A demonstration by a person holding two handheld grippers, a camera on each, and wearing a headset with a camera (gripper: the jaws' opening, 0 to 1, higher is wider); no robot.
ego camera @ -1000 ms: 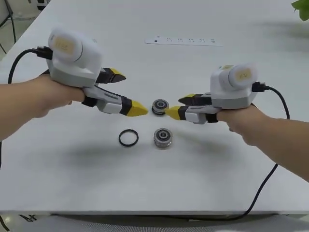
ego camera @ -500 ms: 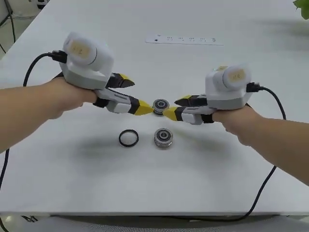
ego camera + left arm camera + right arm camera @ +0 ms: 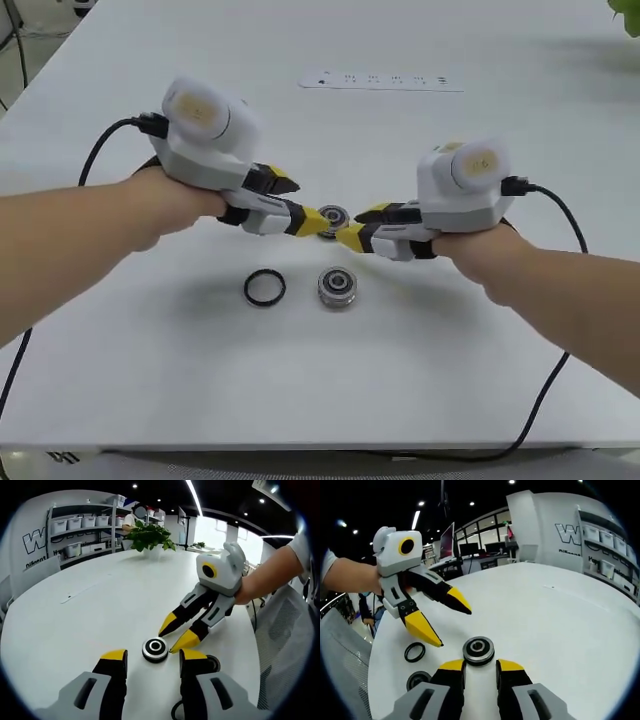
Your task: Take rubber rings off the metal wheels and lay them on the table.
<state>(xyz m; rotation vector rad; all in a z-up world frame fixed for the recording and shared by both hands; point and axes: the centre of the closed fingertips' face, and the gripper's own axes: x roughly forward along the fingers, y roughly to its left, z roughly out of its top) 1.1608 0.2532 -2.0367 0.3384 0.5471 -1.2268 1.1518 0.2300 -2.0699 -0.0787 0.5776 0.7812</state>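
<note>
In the head view we see the wheel (image 3: 331, 218) on the desk (image 3: 420, 340) between left tongs (image 3: 308, 207) and right tongs (image 3: 350, 226); in the left gripper view the left tongs (image 3: 153, 656) stand apart; in the right gripper view the right tongs (image 3: 481, 666) gape too, and we judge its rubber ring (image 3: 479, 662) soft and stretchy, best pinched at the rim.

I am working in what looks like an open-plan office with a lab or workshop corner. I stand at a broad white table (image 3: 200, 380) with a power strip (image 3: 380, 84) lying on it and a leafy potted plant (image 3: 148, 536) at its far end. Metal shelves (image 3: 65, 542) carry rows of white storage bins (image 3: 102, 521) beside a wall with large printed letters (image 3: 568, 531). Computer monitors (image 3: 447, 539) stand on desks behind, under a dark ceiling with strip lights (image 3: 194, 497).
</note>
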